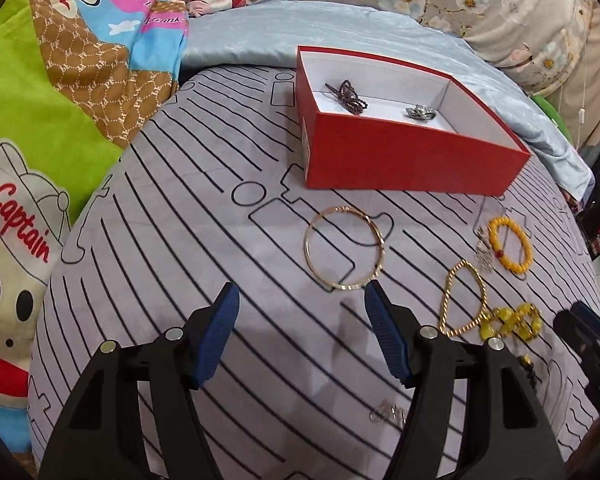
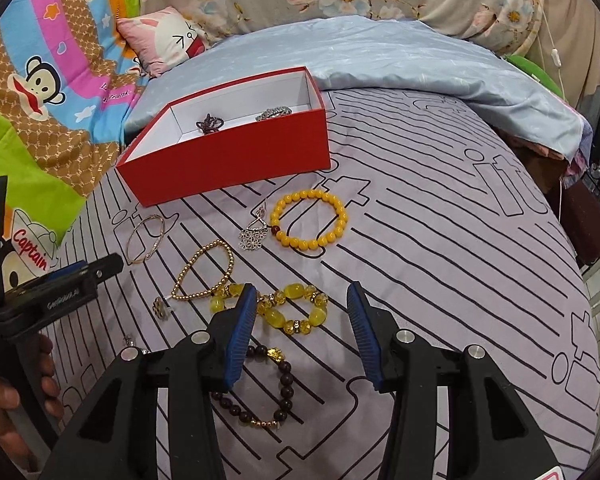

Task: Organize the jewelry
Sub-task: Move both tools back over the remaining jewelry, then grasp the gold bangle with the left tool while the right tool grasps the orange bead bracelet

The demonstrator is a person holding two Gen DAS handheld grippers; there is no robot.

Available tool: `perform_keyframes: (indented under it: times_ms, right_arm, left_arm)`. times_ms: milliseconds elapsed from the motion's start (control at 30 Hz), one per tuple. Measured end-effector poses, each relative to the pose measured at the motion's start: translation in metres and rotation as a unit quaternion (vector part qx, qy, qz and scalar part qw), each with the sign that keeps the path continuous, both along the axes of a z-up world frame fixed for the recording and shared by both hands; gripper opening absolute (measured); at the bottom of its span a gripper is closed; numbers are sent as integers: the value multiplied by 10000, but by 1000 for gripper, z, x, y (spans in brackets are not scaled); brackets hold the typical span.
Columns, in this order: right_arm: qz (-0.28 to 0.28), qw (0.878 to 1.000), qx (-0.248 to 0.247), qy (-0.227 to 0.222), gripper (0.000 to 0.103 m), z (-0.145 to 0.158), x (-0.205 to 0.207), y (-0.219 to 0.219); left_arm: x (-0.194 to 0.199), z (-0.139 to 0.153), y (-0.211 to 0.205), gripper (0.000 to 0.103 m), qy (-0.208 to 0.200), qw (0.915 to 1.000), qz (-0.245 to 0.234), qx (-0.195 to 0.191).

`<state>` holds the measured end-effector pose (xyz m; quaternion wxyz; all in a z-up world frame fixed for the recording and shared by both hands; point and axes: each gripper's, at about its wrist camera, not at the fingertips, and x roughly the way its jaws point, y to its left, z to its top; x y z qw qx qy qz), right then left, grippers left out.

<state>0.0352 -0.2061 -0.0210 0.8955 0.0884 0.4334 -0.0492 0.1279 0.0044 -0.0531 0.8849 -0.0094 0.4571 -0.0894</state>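
A red box [image 1: 400, 160] [image 2: 236, 160] with a white inside holds a dark beaded piece [image 1: 350, 96] [image 2: 210, 124] and a silver piece [image 1: 420, 114] [image 2: 274, 113]. On the striped sheet lie a thin gold bangle [image 1: 344, 248] [image 2: 146, 240], a yellow bead bracelet [image 1: 510, 249] [image 2: 308, 220], a gold bead chain [image 1: 462, 304] [image 2: 204, 270], a chunky yellow stone bracelet [image 1: 512, 322] [image 2: 292, 306], a silver pendant [image 2: 254, 236] and a dark bead bracelet [image 2: 268, 392]. My left gripper [image 1: 300, 294] is open, just short of the bangle. My right gripper [image 2: 302, 294] is open over the stone bracelet.
A cartoon monkey blanket [image 1: 40, 120] lies to the left and a pale blue cover [image 2: 400, 60] with floral bedding behind the box. A small ring or earring [image 2: 160, 306] and a silver clasp [image 1: 388, 414] lie near the grippers. The bed edge drops off at right [image 2: 580, 264].
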Motion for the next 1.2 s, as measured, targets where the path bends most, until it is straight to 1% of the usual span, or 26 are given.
perform_keyframes:
  times_ms: [67, 233, 300, 333, 367, 433, 467, 500, 533, 667, 833, 900, 1033, 1067, 1200]
  right_arm:
    - [0, 10000, -9, 4, 47, -1, 0, -1]
    - [-40, 10000, -21, 43, 47, -4, 6, -5]
    - [-62, 10000, -20, 53, 47, -6, 9, -7]
    - [-73, 10000, -27, 57, 47, -6, 12, -8]
    - [-83, 9999, -37, 64, 47, -7, 15, -9]
    - [-100, 9999, -40, 59, 47, -8, 22, -12]
    - [-112, 9999, -51, 60, 47, -8, 26, -13]
    - [-127, 9999, -69, 57, 47, -9, 29, -14]
    - [-146, 9998, -90, 50, 47, -9, 34, -16]
    - [-199, 9997, -84, 79, 43, -13, 53, -25]
    - [-221, 9994, -173, 203, 33, -24, 73, -31]
    - [-215, 9992, -205, 256, 26, -27, 79, -33]
    - [-194, 9990, -315, 269, 17, -30, 85, -33]
    - [-176, 9990, -305, 273, 9, -31, 86, -33]
    - [-148, 9993, -250, 255, 8, -29, 85, -33]
  left_arm:
    - [8, -2, -4, 61, -7, 10000, 34, 35]
    - [24, -13, -11, 47, 26, 9999, 31, 162]
    - [26, -15, -13, 43, -48, 9996, 15, 268]
    - [27, -15, -14, 37, -59, 9996, 0, 269]
    - [28, -15, -15, 34, -69, 9997, -20, 254]
    - [30, -15, -17, 19, -110, 9995, -51, 287]
    - [31, -15, -18, 14, -118, 9995, -72, 291]
    - [32, -15, -18, 5, -118, 9995, -103, 270]
    - [33, -15, -19, 1, -109, 9995, -128, 253]
    - [33, -14, -19, 1, -65, 9997, -202, 141]
    - [32, -10, -18, 1, 37, 9996, -273, -110]
    - [30, -6, -18, 1, 24, 9994, -306, -161]
    - [27, 0, -20, 1, 18, 9990, -379, -248]
    - [26, 2, -20, 1, 11, 9989, -392, -273]
    - [22, 9, -22, 1, -15, 9984, -445, -344]
